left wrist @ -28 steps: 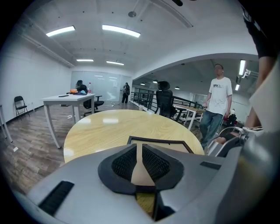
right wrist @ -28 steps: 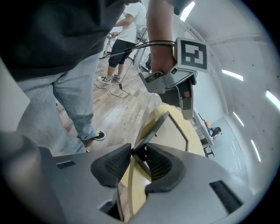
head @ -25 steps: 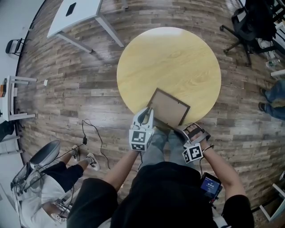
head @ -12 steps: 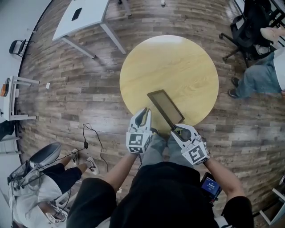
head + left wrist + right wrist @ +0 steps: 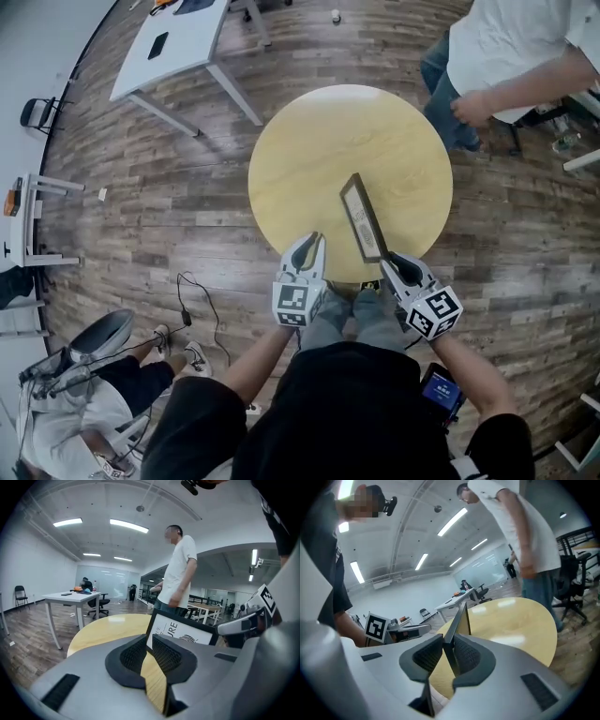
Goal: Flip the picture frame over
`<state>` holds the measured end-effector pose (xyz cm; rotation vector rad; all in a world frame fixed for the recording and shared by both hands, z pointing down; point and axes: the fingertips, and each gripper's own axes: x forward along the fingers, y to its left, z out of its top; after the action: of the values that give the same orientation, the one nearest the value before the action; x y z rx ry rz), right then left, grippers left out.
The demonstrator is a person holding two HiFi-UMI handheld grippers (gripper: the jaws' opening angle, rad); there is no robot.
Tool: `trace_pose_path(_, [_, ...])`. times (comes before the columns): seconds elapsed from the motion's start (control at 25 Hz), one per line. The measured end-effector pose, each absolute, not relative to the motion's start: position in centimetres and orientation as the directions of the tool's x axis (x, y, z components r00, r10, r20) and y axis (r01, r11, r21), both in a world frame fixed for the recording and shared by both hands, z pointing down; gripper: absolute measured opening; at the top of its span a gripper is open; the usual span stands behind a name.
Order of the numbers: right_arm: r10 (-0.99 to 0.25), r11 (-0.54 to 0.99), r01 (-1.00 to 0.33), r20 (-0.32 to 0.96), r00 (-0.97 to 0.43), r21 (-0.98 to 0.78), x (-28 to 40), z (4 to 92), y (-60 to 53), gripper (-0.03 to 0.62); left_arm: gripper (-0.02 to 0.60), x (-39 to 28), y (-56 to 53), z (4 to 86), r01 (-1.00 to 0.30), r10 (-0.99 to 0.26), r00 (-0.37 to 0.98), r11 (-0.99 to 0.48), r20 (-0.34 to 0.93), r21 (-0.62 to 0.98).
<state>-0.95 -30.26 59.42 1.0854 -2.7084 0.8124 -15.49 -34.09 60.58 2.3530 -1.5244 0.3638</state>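
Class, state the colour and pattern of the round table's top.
The round table is pale yellow wood grain; head view.

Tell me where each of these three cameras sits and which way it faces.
Head view: on the person's head, looking steeply down at the round table; shows forearms, legs, the left hand-held gripper and right hand-held gripper.
Left gripper view: on the left hand-held gripper, looking across the table toward a standing person; its own jaws are shut and empty.
Right gripper view: on the right hand-held gripper, looking across the table; its jaws, just closing further, clamp the picture frame.
Shared: both gripper views show the tilted frame.
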Motion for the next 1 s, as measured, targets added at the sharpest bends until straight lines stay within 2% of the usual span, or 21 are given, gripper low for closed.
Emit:
trace_pose_path(0.2, [-0.651, 0.445, -0.687, 0.318, -0.689, -0.575, 2.4, 61.8, -31.2, 0.081, 0.031, -14.4, -34.0, 60.7, -0.908, -0.823, 0.415, -0.399, 0.388, 0.124])
trace_pose_path(0.48, [-0.625, 0.217, -0.656, 0.413, -0.662, -0.723, 5.6, 67.8, -31.4, 0.084, 0.031, -13.5, -33.7, 61.3, -0.906, -0.814, 0.418, -0.405, 0.404, 0.123])
trace_pose_path(0.76, [-0.493, 0.068, -0.593, 0.49, -0.719, -0.802, 4.6, 72.4, -29.8, 0.084, 0.031, -13.1, -33.0, 62.1, -0.908, -0.808, 0.411, -0.401, 0.423, 0.117])
trace_pose_path(1.0, [-0.399, -0.022, -0.636, 0.59, -0.702, -0.771, 4.1, 73.3, -29.6, 0.086, 0.031, -12.4, -32.9, 62.5, -0.907, -0.8, 0.412, -0.408, 0.437, 0.108])
